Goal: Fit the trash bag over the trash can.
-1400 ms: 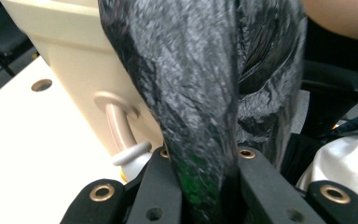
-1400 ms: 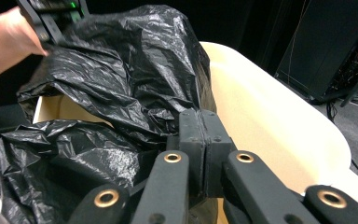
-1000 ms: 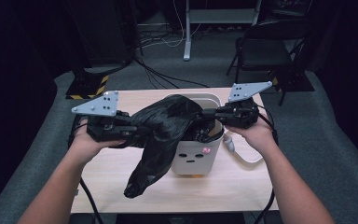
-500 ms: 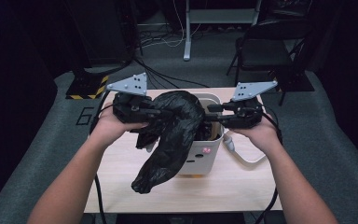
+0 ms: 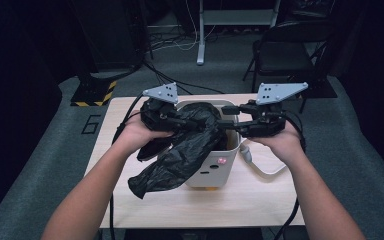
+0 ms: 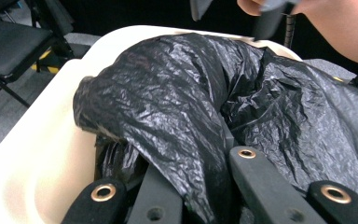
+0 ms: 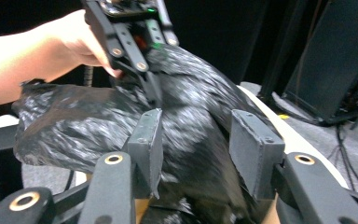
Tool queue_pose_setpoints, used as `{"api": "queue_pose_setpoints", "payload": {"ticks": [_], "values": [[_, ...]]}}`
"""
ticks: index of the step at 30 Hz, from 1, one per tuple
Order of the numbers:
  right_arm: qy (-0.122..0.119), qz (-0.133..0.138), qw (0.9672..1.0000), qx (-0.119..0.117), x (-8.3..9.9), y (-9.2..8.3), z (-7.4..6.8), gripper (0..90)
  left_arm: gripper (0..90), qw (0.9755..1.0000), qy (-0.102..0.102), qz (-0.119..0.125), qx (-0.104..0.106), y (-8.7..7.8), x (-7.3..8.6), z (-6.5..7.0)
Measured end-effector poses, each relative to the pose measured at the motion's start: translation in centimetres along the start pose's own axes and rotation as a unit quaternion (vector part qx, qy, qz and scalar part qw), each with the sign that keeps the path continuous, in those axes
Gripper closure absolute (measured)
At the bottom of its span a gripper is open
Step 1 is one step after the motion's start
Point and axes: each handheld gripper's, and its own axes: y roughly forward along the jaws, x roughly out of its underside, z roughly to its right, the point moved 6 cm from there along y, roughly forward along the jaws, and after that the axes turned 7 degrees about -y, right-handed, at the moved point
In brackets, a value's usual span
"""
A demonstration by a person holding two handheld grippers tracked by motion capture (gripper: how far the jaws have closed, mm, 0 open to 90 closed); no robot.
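over one bin (image 5: 230, 172), one black bag (image 5: 180, 155)

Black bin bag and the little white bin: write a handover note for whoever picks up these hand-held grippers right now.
Left hand-held gripper: shut on the black bag, holding it over the white bin.
Right hand-held gripper: jaws have just been opening; bag plastic lies between the pads, but they no longer pinch it.
Bag: part sits in the bin's mouth, the rest hangs down the front onto the table.
Done: bag brought to the bin.
Left: probably spread the opening around the rim and tuck in the loose end.
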Motion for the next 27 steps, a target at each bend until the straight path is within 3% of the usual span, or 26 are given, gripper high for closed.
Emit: {"api": "queue_pose_setpoints", "payload": {"ticks": [3,6,8,11,14,20,23,25,27], "values": [[-0.002,-0.007,0.9998,-0.018,0.1,1.1,-0.5,52.7,85.8,1.0,-0.006,0.0,0.002,0.4,0.1,-0.3],[-0.005,-0.014,0.9997,-0.019,0.2,1.6,-0.6,53.9,84.6,1.0,-0.007,-0.003,0.003,0.6,0.1,-0.3],[-0.01,-0.026,0.9994,-0.018,0.3,2.1,-0.7,64.1,81.5,1.0,-0.007,-0.001,0.005,0.6,0.2,-0.2],[-0.018,-0.046,0.9987,-0.015,0.7,2.5,-0.8,80.6,68.7,1.0,-0.006,0.001,0.0,0.3,0.3,0.0],[-0.013,-0.057,0.9983,-0.01,1.4,2.6,-0.4,87.6,53.8,0.9998,-0.011,0.015,-0.009,-0.5,0.2,0.2],[-0.001,-0.071,0.9975,-0.004,2.4,2.3,0.3,88.4,45.0,0.9994,-0.007,0.023,-0.027,-2.5,0.8,0.3],[0.012,-0.084,0.9964,0.001,3.1,2.1,0.8,87.8,42.9,0.9989,-0.014,0.03,-0.034,-3.4,1.4,0.2],[0.015,-0.089,0.996,0.002,3.3,2.2,0.9,85.5,44.4,0.9989,-0.021,0.025,-0.033,-3.4,2.3,-0.1],[0.014,-0.088,0.996,0.004,3.3,2.2,0.9,78.4,51.5,0.9989,-0.021,0.025,-0.034,-3.3,2.5,-0.1]]}}
